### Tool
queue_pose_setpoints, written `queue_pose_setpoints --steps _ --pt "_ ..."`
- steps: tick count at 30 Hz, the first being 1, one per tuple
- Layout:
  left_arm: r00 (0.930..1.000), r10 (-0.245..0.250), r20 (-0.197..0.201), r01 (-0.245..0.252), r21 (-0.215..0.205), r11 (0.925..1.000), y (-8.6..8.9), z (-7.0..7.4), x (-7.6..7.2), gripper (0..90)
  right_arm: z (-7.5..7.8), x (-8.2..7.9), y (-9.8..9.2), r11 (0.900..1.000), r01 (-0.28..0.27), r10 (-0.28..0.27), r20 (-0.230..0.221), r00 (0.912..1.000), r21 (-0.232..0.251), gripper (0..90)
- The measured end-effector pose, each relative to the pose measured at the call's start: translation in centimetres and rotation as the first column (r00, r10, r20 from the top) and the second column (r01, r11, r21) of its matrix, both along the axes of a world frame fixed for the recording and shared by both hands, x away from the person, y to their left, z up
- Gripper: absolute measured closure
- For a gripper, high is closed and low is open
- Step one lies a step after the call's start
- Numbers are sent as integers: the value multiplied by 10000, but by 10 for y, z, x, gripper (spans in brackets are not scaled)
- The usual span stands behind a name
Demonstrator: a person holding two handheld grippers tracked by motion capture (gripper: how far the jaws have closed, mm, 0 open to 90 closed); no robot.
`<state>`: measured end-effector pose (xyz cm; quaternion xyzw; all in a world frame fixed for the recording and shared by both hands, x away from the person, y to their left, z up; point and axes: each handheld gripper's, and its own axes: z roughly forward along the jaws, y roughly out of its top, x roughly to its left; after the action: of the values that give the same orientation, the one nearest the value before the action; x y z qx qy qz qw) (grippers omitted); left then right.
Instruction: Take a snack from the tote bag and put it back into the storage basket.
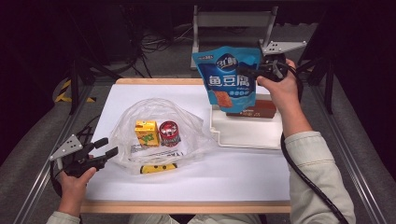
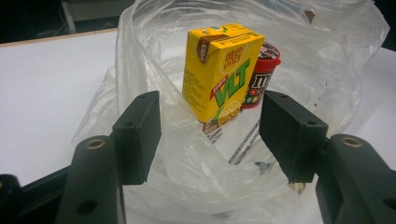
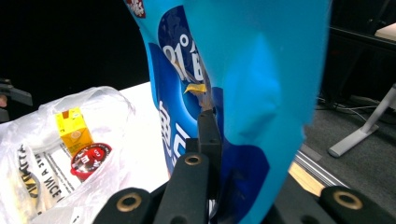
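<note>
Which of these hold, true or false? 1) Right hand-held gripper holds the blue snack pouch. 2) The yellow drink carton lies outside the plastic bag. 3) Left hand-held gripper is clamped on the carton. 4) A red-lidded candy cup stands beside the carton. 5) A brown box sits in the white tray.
1) True: the right hand-held gripper is shut on the blue snack pouch, held up above the white tray.
2) False: the yellow drink carton stands inside the clear plastic bag.
3) False: the left hand-held gripper is open, its jaws apart at the bag's mouth, short of the carton.
4) True: the red-lidded candy cup stands right next to the carton.
5) True: the brown box sits in the tray.
</note>
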<state>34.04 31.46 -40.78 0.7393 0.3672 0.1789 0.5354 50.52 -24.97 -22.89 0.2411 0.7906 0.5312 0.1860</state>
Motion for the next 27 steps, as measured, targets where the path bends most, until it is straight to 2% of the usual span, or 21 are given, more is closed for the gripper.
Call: queue_pose_setpoints --steps 4,11,27 --pt "10000 1 11 -1 -7 10000 0 0 0 394 -2 0 -4 9999 88 -88 -39 10000 104 897" --pt "10000 -6 20 6 -11 10000 0 1 0 394 -4 0 -7 9999 169 -169 -103 9998 15 897" --pt "10000 -48 -15 48 14 10000 0 0 0 394 -25 4 -11 9997 258 -259 -527 9983 -10 897"
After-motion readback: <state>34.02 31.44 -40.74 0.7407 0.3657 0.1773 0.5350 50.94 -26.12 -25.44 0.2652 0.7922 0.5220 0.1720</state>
